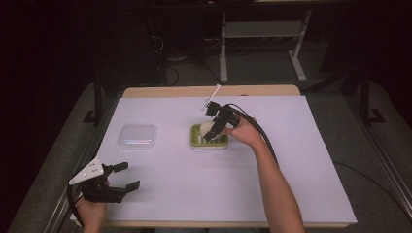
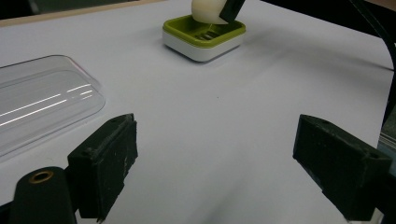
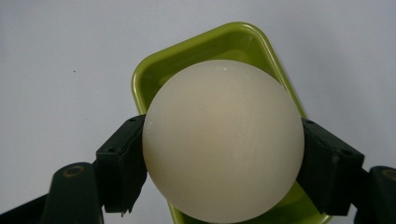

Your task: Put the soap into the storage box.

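Right gripper view: right gripper [image 3: 223, 154] clamped around cream soap [image 3: 223, 140] over green dish [image 3: 196, 51]; left gripper [image 2: 215, 163] wide, empty.

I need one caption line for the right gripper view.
Right gripper shut on a cream, rounded soap bar above a green plastic soap dish.

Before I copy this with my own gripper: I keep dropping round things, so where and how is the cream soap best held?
Grip the soap across its widest middle, coming from above, as the right hand-held gripper does: its pads sit on opposite sides at the broadest bulge. The rounded, smooth sides would likely slip out of a hold higher or lower.
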{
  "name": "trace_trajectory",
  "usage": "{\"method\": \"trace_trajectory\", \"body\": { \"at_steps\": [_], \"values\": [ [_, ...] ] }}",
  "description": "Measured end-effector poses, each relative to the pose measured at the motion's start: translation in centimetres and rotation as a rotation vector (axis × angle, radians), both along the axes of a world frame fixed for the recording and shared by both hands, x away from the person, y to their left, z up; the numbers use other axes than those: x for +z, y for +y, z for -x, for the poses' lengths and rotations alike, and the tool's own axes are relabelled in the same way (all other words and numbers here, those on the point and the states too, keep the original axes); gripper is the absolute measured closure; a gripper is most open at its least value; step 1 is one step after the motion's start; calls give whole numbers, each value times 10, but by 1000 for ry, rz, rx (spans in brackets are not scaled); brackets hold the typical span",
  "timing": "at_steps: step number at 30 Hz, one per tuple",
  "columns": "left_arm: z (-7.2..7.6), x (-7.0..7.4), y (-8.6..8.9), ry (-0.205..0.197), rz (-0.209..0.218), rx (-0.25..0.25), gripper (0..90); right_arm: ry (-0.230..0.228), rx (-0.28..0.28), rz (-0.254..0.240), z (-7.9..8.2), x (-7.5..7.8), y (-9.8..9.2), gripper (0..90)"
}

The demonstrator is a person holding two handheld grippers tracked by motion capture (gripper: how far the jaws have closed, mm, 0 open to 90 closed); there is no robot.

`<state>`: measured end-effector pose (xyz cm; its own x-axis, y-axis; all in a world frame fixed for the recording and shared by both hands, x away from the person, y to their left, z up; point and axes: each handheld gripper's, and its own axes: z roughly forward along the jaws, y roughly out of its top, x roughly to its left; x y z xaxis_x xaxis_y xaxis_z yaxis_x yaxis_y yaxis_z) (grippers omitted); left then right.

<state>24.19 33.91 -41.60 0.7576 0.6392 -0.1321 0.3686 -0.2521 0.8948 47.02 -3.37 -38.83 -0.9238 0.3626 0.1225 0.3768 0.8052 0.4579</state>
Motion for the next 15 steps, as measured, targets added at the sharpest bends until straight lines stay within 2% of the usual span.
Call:
{"method": "trace_trajectory", "body": {
  "at_steps": [15],
  "values": [
    [0, 0, 0, 0, 1, -1, 131, 15, 7, 20, 0, -5, 4, 242]
  ]
}}
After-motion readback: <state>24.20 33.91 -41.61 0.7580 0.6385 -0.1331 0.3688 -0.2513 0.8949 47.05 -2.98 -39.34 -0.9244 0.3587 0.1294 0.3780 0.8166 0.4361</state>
